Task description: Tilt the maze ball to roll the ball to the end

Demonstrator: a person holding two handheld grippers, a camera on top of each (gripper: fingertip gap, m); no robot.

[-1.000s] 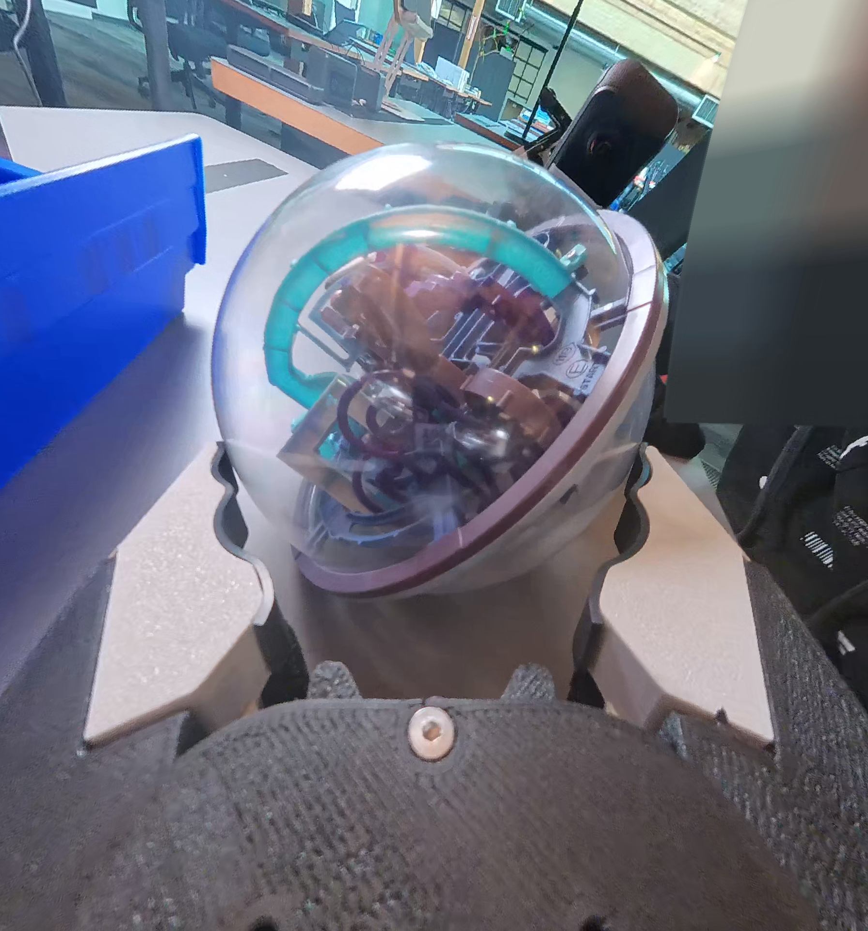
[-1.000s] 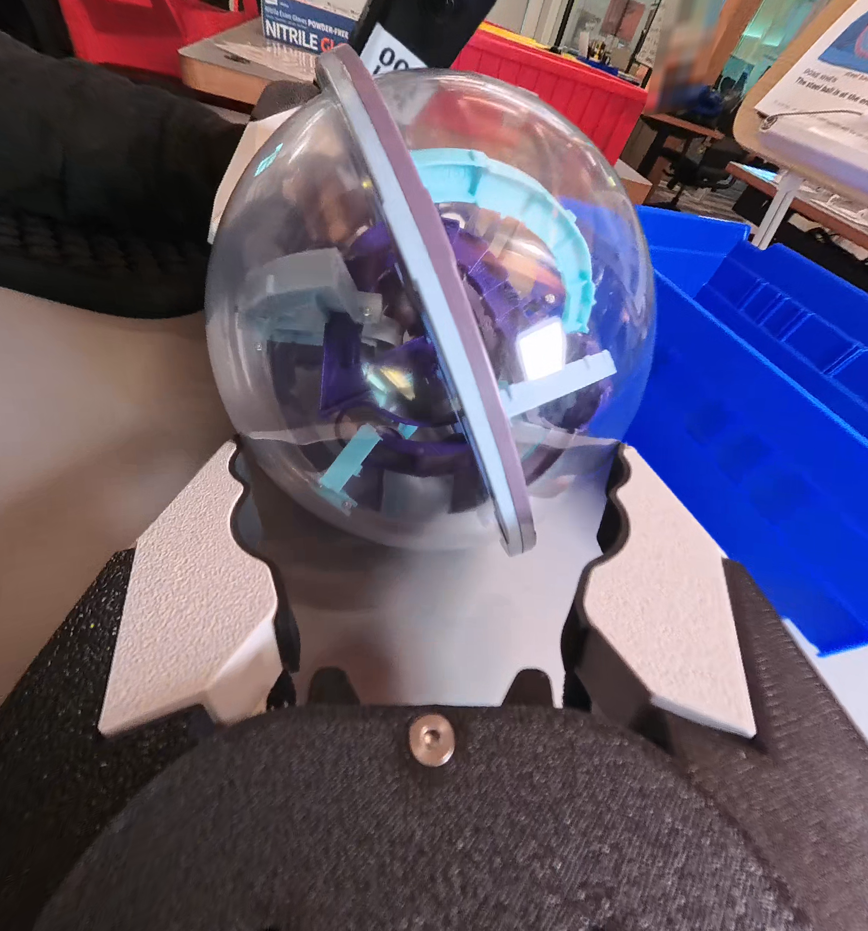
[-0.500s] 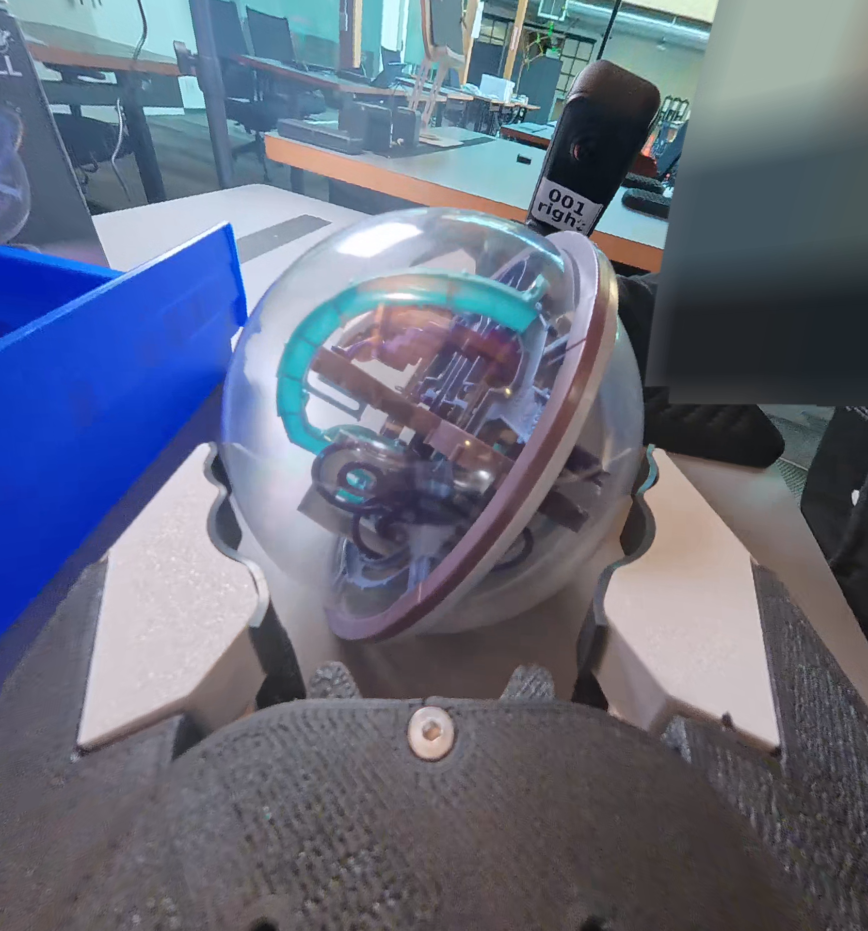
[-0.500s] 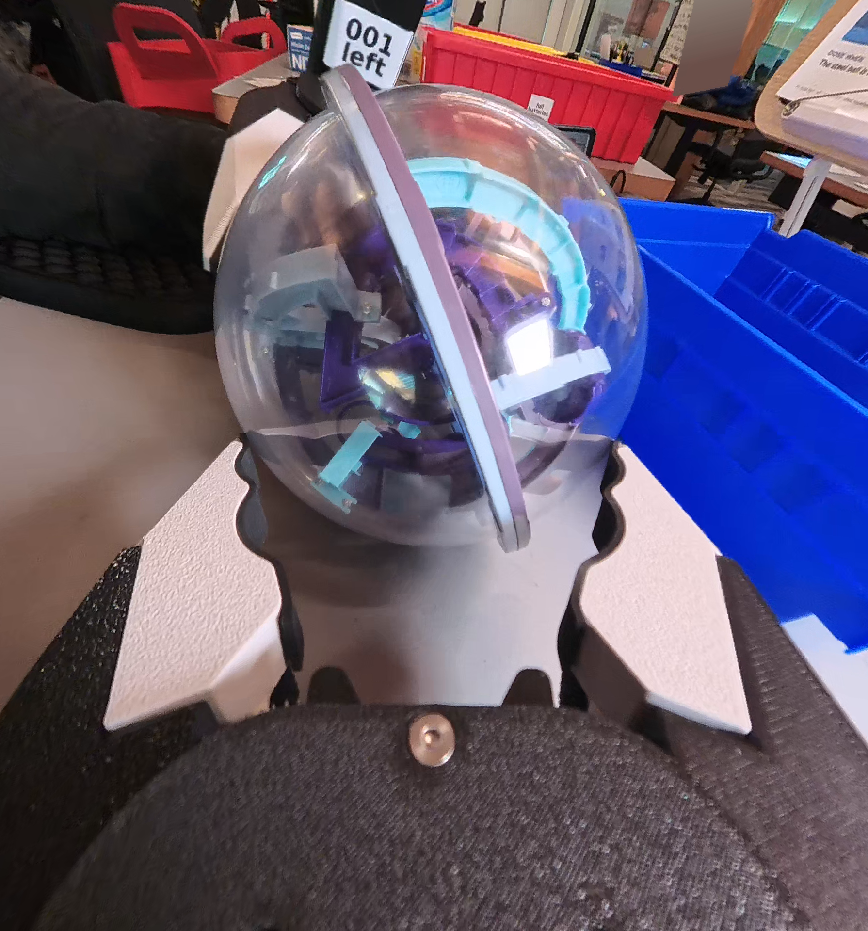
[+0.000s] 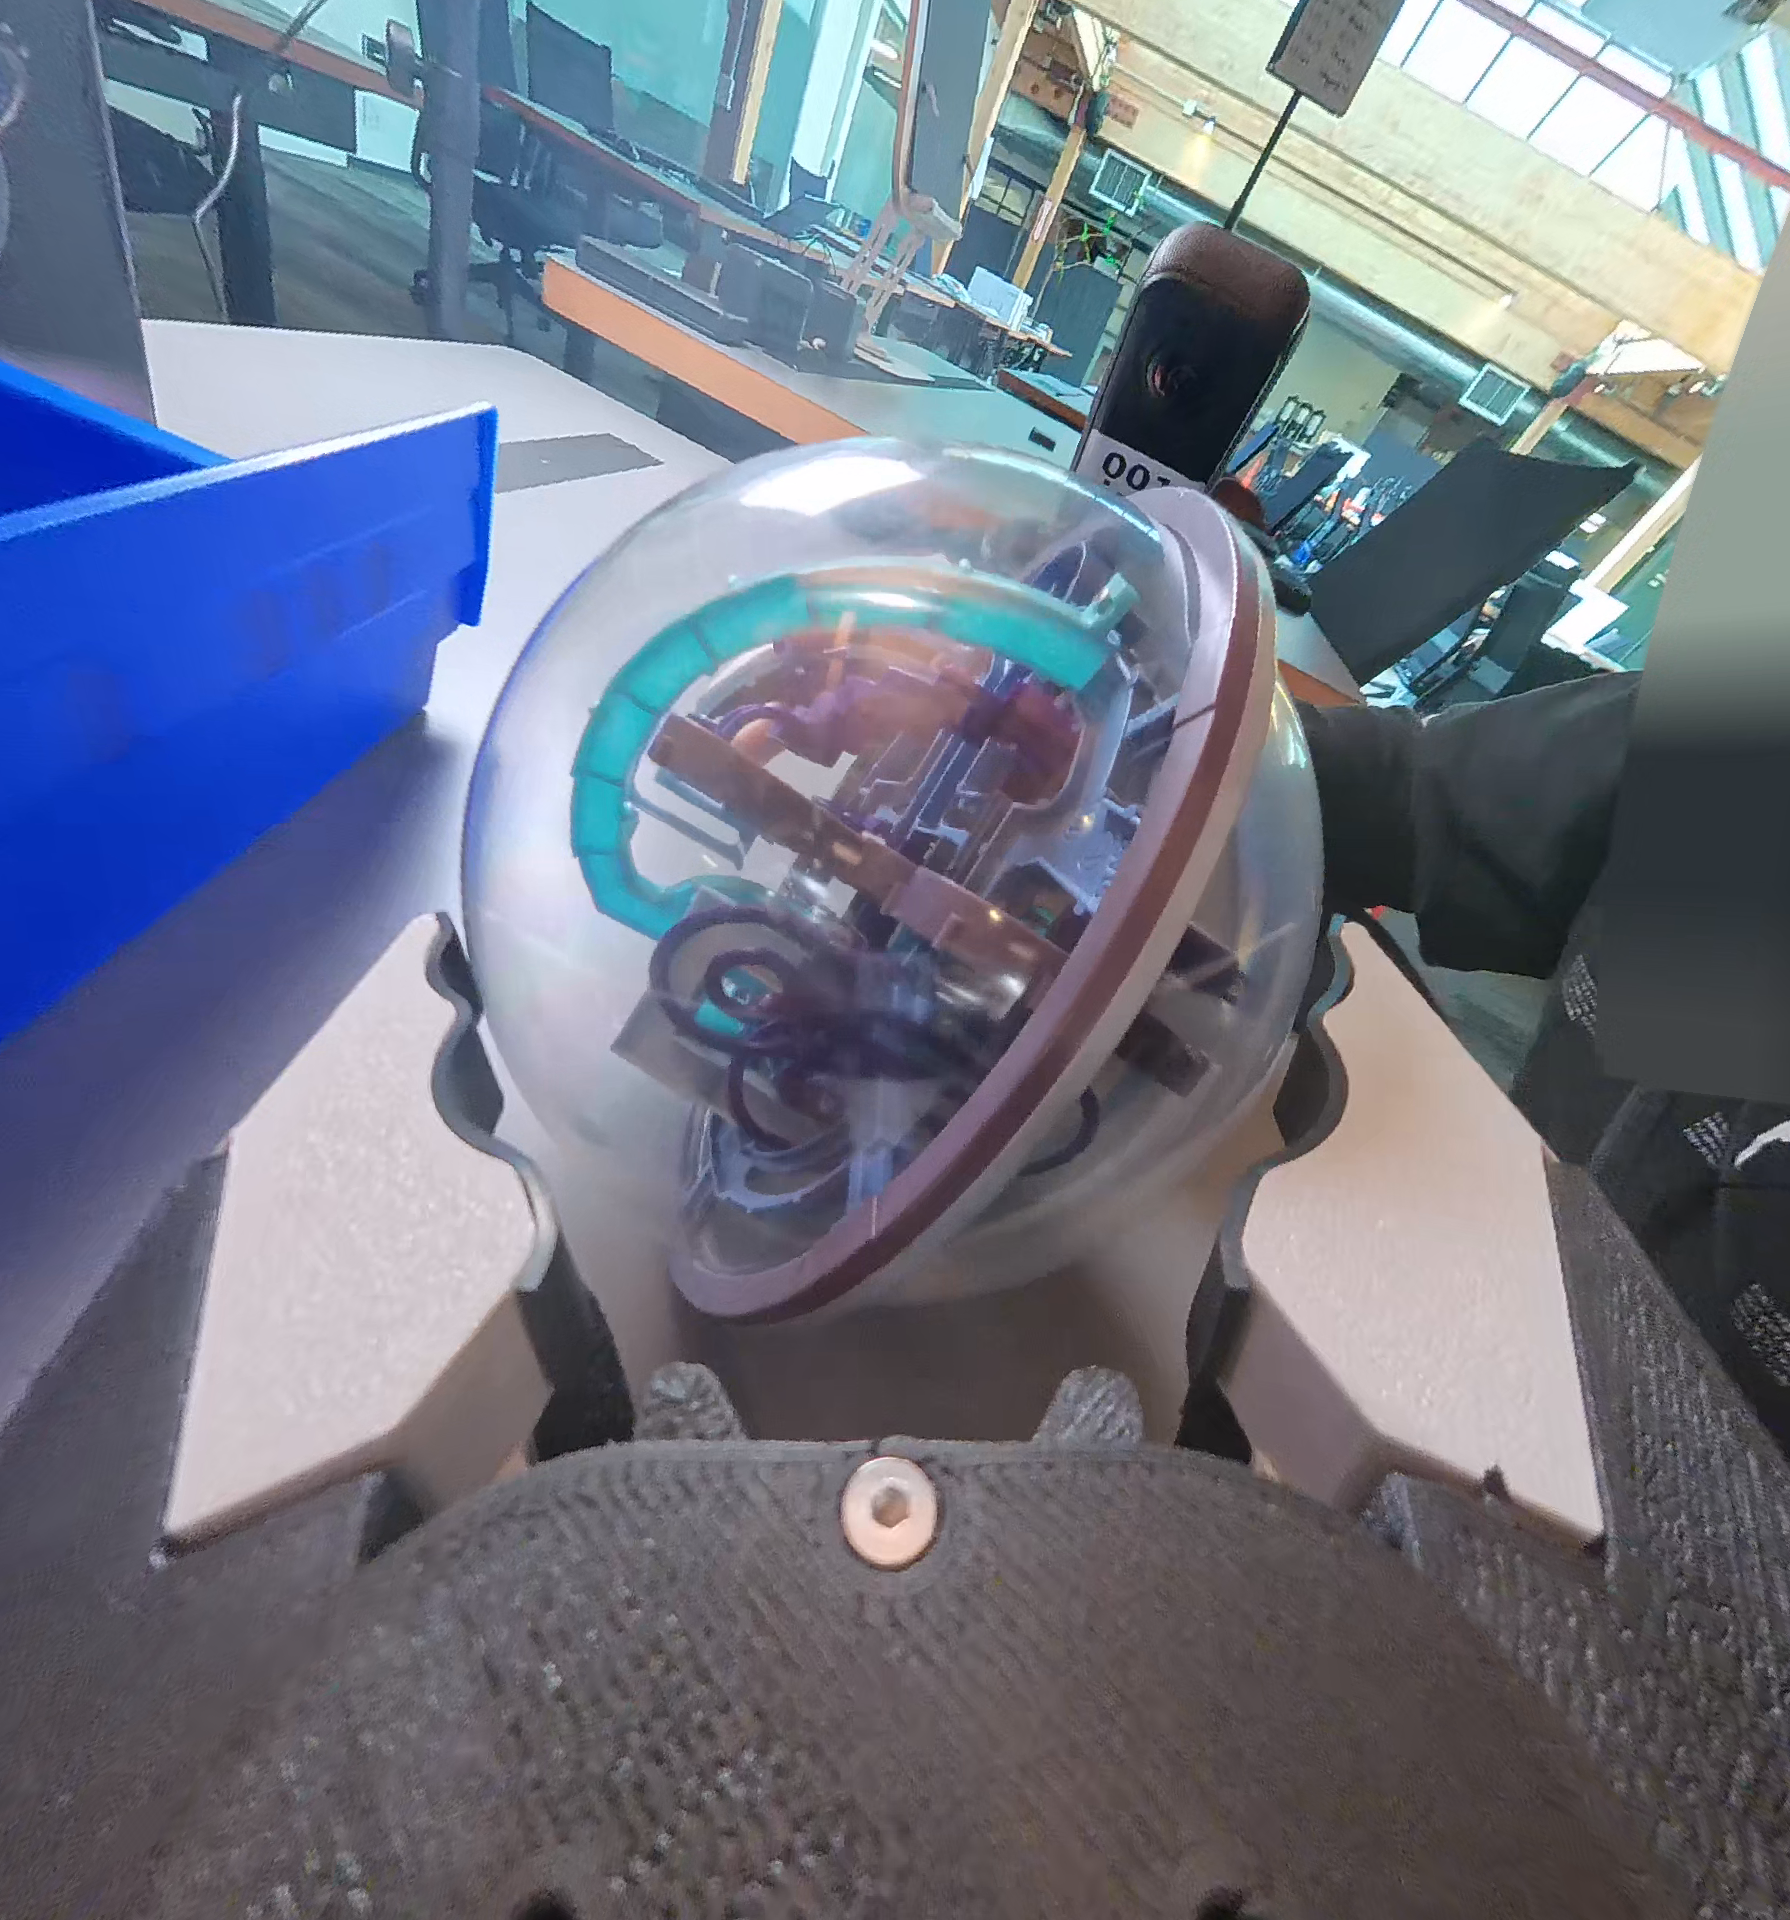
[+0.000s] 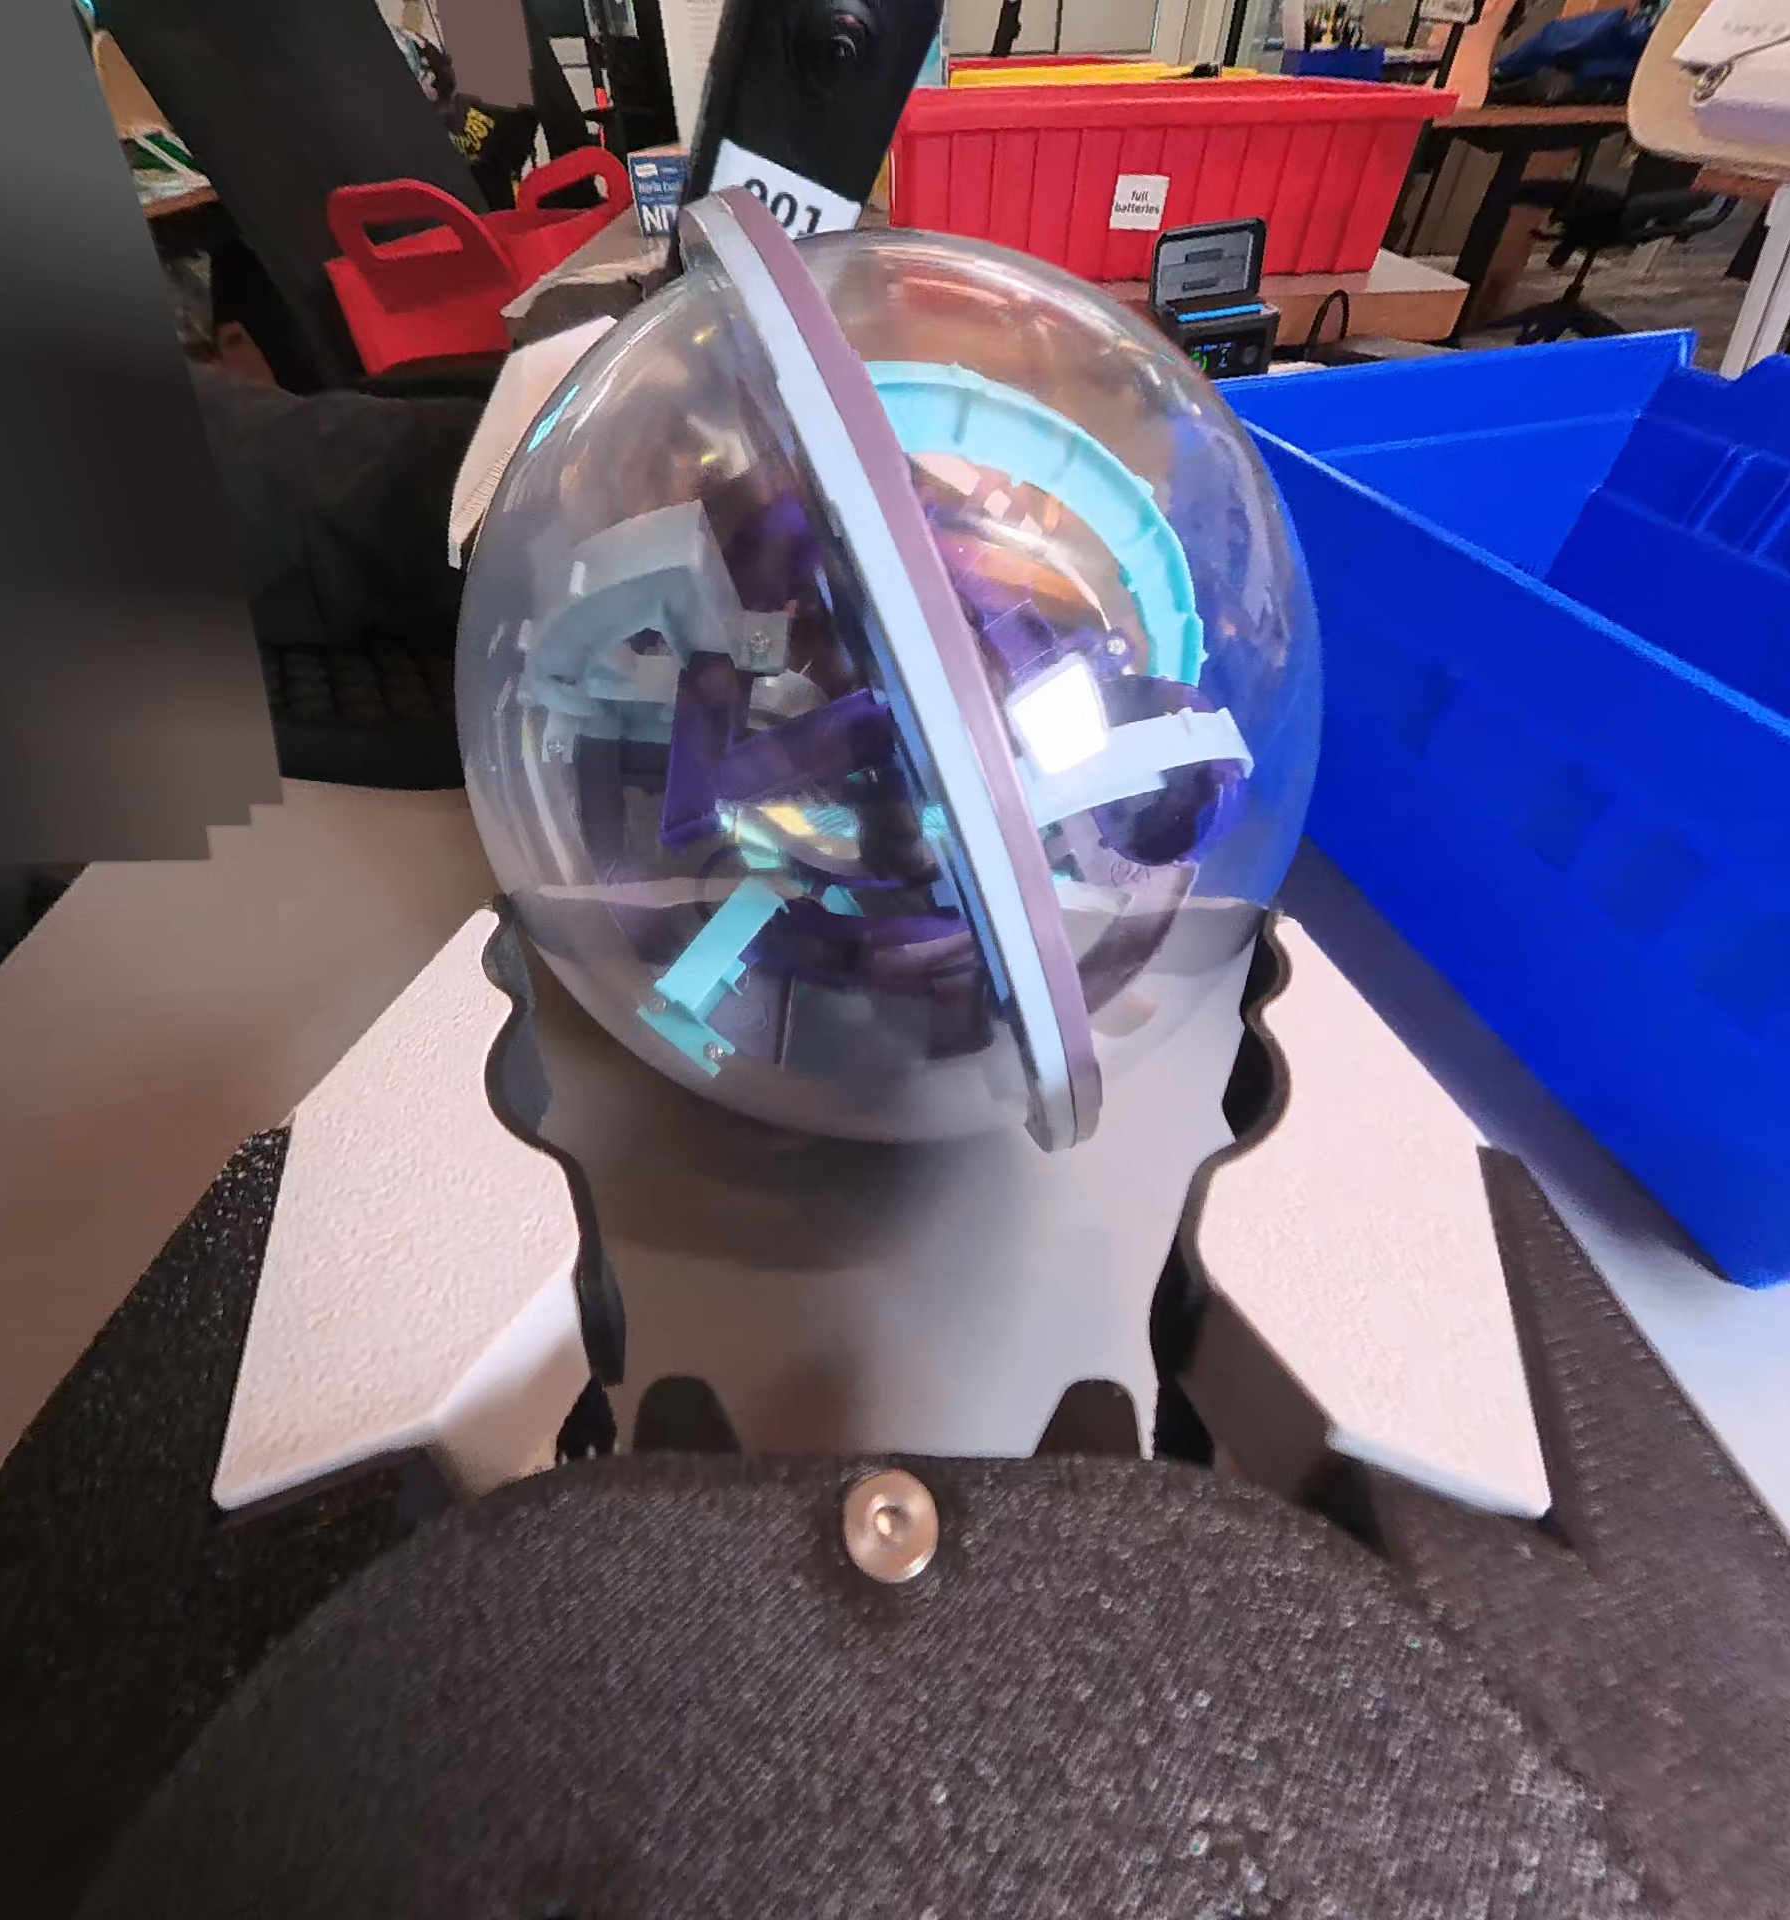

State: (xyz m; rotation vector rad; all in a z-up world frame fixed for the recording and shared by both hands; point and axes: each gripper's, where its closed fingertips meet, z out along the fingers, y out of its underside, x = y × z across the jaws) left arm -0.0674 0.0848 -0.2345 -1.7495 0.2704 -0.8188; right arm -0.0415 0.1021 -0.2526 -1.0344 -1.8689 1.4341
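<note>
In an open workshop lined with desks and a red crate [image 6: 1161,156], a pale bench [image 5: 351,395] carries a blue bin [image 5: 174,665] at its edge. Beside the bin, the clear maze ball [image 5: 891,873] is gripped from opposite sides, the left gripper [image 5: 886,997] and right gripper [image 6: 886,977] each clamped on its shell, seam tilted.

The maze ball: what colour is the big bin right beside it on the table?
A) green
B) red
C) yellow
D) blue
D: the bin next to the maze ball is plain blue in both wrist views; the red bin stands far behind on another table.
</note>
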